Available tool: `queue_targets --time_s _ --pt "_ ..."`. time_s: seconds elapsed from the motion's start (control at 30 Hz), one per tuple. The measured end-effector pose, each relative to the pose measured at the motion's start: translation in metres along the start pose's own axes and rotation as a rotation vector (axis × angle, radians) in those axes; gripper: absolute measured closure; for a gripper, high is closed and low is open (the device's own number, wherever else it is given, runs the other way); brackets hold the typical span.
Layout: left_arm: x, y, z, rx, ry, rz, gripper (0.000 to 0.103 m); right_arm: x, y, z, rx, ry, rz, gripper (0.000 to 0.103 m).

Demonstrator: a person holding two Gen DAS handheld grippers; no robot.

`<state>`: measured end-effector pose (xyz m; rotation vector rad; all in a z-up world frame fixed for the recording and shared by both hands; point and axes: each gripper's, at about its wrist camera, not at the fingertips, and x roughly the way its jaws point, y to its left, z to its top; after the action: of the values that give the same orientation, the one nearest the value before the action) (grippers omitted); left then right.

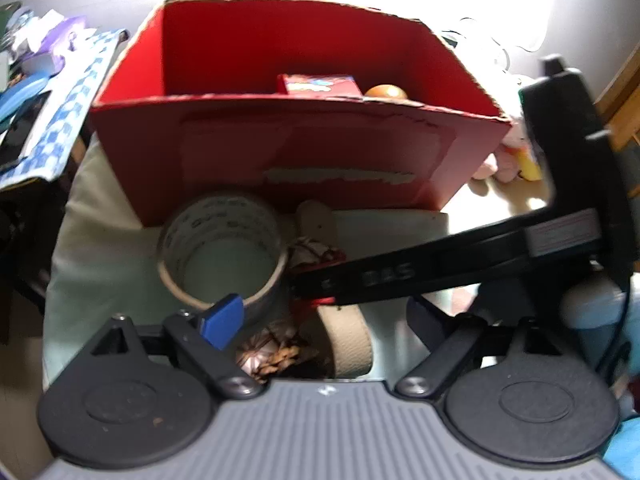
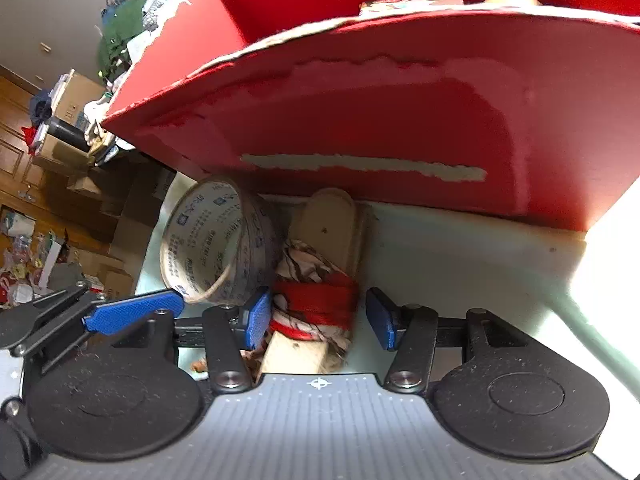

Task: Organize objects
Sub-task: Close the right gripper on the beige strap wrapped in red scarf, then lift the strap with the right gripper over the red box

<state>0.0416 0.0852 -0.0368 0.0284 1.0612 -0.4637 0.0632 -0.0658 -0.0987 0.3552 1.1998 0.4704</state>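
Observation:
A red cardboard box (image 1: 280, 148) stands on a pale table (image 1: 100, 248); it holds a small red packet (image 1: 318, 84) and an orange ball (image 1: 386, 92). In front of it lie a tape roll (image 1: 224, 248) and a beige slipper wrapped in red-and-white cloth (image 1: 348, 332). My left gripper (image 1: 324, 312) is open, its left finger (image 1: 222, 320) at the tape roll's rim. In the right wrist view my right gripper (image 2: 318, 318) is open with its fingers either side of the slipper's cloth band (image 2: 320, 308); the tape roll (image 2: 216, 240) and box (image 2: 380, 120) lie beyond.
The right gripper's black body (image 1: 520, 208) crosses the left view from the right. Pink and yellow soft toys (image 1: 516, 160) sit right of the box. A blue-checked box (image 1: 68, 108) and clutter lie left; stacked cartons (image 2: 80, 184) fill the room beyond the table.

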Motion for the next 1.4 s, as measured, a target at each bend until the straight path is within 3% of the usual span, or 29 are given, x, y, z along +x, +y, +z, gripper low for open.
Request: queue_targets --time_s 0.33,0.77,0.97,1.2,1.4 --pt "0.002 0.001 0.011 0.033 0.021 -0.085 0.017 -0.001 -0.010 0.004 0.005 -0.005 0.009 0.059" --pt "0.032 -0.029 0.021 0.118 0.064 -0.126 0.018 -0.037 -0.042 -0.007 0.109 -0.064 0.031 0.060" --pt "0.057 -0.048 0.024 0.138 0.117 -0.160 0.030 -0.054 -0.052 -0.012 0.136 -0.105 0.017 0.060" --pt "0.064 -0.071 0.025 0.173 0.120 -0.195 0.046 -0.081 -0.074 -0.023 0.183 -0.158 -0.017 0.060" --pt "0.056 -0.094 0.032 0.223 0.108 -0.250 0.051 -0.117 -0.086 -0.035 0.205 -0.234 -0.055 0.061"
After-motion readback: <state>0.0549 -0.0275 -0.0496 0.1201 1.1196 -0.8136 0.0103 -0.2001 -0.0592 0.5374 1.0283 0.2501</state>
